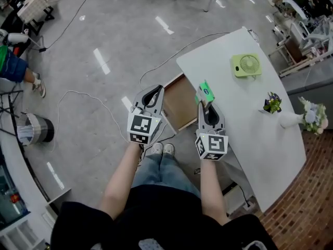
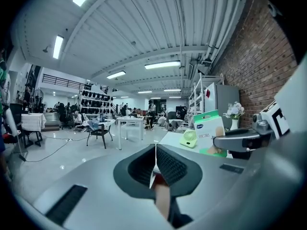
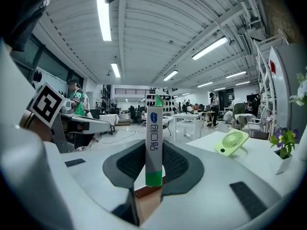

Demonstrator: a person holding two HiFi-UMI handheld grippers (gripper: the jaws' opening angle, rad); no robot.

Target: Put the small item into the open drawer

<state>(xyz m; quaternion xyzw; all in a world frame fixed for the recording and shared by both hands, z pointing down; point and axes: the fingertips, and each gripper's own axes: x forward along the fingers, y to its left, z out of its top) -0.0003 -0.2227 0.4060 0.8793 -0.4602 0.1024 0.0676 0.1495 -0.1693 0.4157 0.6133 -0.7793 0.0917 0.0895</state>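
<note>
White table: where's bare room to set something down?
Bare: the near end, between the right tool and the potted plant; also the strip left of the green fan. The open drawer looks empty. Crowded: right edge, plant beside flower vase.

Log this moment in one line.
left gripper: shut, empty | right gripper: shut on small box | drawer: open | small box: not yet in drawer

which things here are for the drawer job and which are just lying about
For the job: green-and-white box, held in the right gripper; open drawer.
Lying about: green fan, small plant, vase of flowers, all on the white table.
</note>
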